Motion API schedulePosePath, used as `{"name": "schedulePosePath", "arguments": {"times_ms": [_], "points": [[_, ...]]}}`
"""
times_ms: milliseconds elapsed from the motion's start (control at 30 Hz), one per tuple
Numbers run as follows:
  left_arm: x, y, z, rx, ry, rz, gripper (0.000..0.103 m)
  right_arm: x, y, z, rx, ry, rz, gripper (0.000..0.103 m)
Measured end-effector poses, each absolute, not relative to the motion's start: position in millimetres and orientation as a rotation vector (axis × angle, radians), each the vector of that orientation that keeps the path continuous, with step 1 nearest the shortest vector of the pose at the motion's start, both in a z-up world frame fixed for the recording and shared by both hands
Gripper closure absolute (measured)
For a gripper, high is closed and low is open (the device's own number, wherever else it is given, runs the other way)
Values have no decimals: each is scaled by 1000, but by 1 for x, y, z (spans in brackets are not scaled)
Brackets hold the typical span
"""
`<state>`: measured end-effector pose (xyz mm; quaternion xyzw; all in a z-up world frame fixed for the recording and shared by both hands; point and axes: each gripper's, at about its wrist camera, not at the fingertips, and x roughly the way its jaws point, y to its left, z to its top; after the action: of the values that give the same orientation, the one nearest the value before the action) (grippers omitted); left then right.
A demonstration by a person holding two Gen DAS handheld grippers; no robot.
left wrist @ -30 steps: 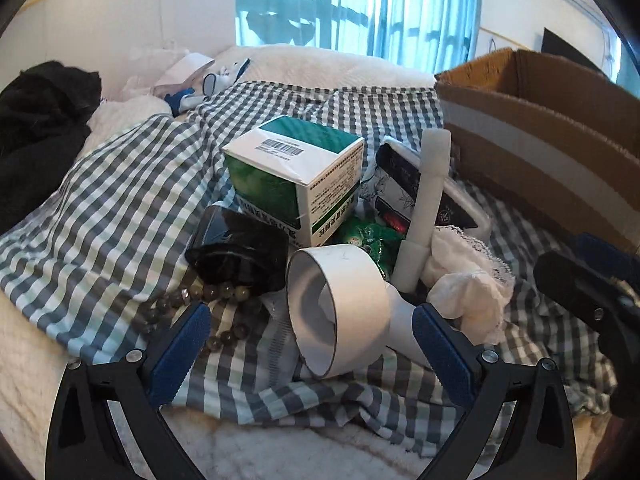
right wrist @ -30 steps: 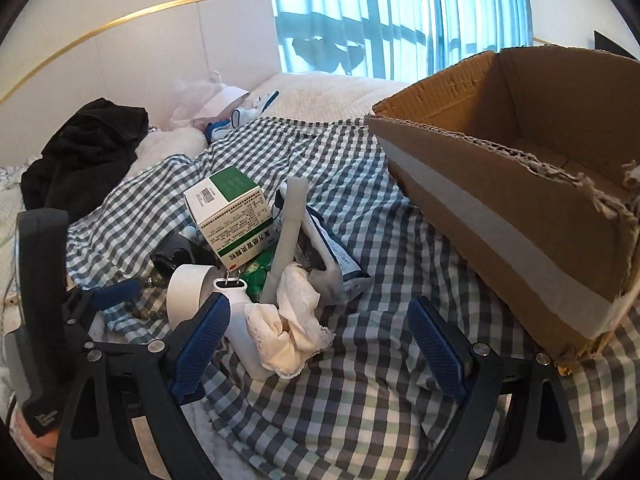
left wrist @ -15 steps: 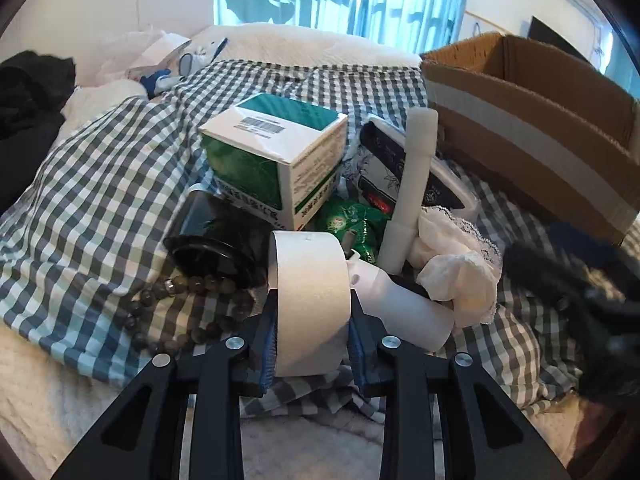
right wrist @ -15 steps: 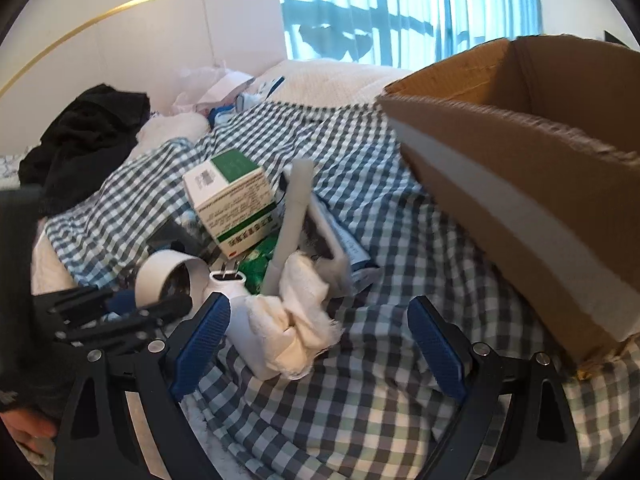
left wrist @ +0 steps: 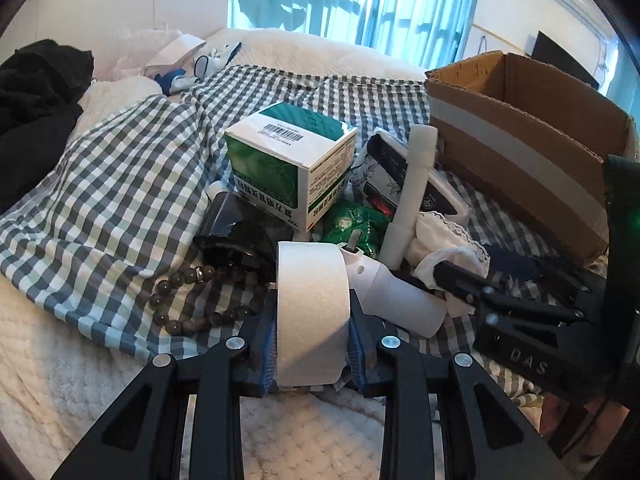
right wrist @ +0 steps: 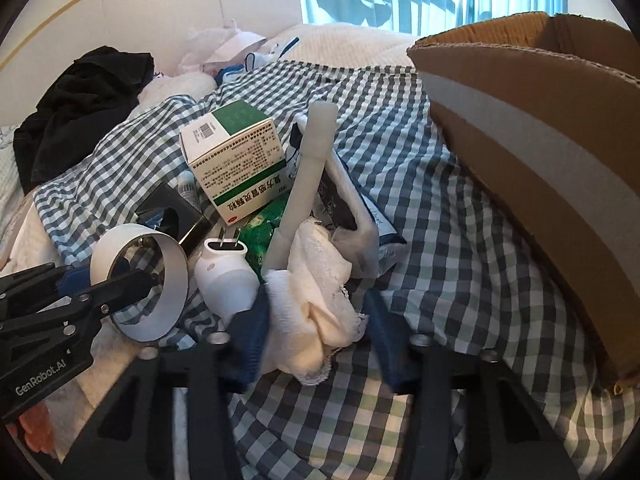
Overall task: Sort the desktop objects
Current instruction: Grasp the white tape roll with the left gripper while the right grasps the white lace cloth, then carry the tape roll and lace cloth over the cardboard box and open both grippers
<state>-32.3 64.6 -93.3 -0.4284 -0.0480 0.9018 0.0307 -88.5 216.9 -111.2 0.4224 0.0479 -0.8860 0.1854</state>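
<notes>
Tape roll (left wrist: 310, 312): white, upright on the checked cloth (left wrist: 120, 184) over the bed, at the near edge of the pile
Left gripper (left wrist: 312, 344): jaws pinching the tape roll by its two flat sides
Right gripper (right wrist: 316, 320): jaws have just been closing, white lace cloth (right wrist: 316, 304) between them; left pad touches it, right pad looks just clear
Charger (right wrist: 226, 276): white, lying between tape roll and lace cloth
Green box (left wrist: 288, 164): on top of the pile
Cardboard box (right wrist: 540, 168): open, to the right, near the pile
</notes>
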Motion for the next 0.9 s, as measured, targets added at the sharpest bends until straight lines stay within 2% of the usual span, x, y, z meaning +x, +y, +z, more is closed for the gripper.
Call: {"name": "schedulePosePath", "arguments": {"times_ms": [100, 300, 467, 900], "points": [[-34, 61, -95, -1336, -183, 2773, 73, -87, 214, -110, 1197, 158, -2489, 76], [-34, 58, -94, -1335, -212, 2792, 73, -82, 212, -103, 1191, 201, -2503, 87], [-31, 56, -92, -1313, -225, 2818, 73, -74, 218, -75, 1103, 228, -2559, 89], [-12, 58, -71, -1233, -242, 2918, 73, -54, 238, -8, 905, 107, -2626, 89]]}}
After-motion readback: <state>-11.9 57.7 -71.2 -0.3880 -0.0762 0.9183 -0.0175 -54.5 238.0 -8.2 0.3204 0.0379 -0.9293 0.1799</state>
